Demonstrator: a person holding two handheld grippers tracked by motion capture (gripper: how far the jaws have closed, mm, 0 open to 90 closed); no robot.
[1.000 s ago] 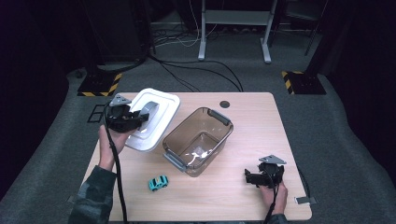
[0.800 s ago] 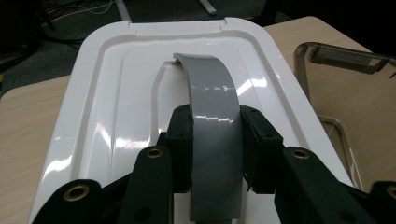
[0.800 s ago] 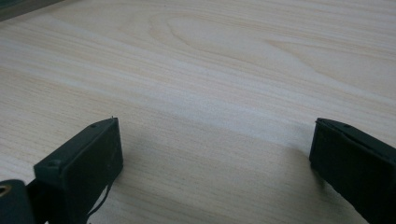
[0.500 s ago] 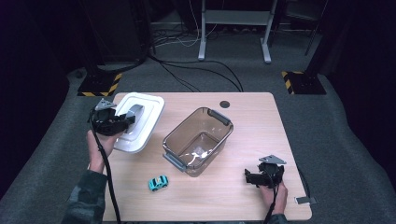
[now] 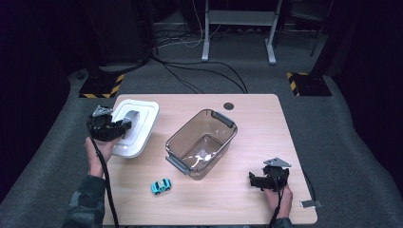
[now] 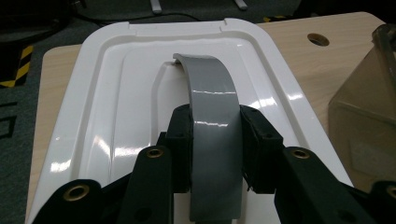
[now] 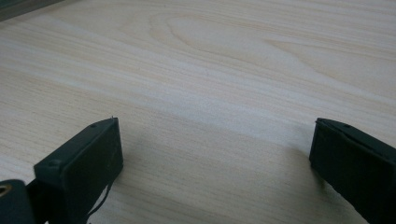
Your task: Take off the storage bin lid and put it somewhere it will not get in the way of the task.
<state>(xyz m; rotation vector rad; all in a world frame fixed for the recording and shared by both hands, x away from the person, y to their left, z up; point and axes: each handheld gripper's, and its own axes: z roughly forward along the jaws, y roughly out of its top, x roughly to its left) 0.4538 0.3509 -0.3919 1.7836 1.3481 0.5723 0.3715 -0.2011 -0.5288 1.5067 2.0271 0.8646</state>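
A white container lid [image 5: 138, 124] with a grey arched handle [image 6: 212, 107] lies at the table's left edge. My left gripper [image 5: 119, 127] is shut on that handle, its black fingers [image 6: 183, 135] pressed on both sides of the grey strip. A clear brownish plastic tub [image 5: 202, 142] stands empty at the table's middle. A small teal toy car [image 5: 161, 186] rests in front of the tub. My right gripper [image 5: 254, 180] sits low over the bare wood at the front right, jaws wide apart with nothing between them [image 7: 215, 154].
A round cable hole [image 5: 229, 106] sits near the table's far edge. Cables and black-yellow striped bases [image 5: 100, 85] lie on the grey floor behind the wooden table [image 5: 266, 123]. The tub's corner [image 6: 369, 107] rises to the right of the lid.
My left gripper has pulled the lid leftward, away from the tub, to the table's left edge. The right gripper has stayed still.
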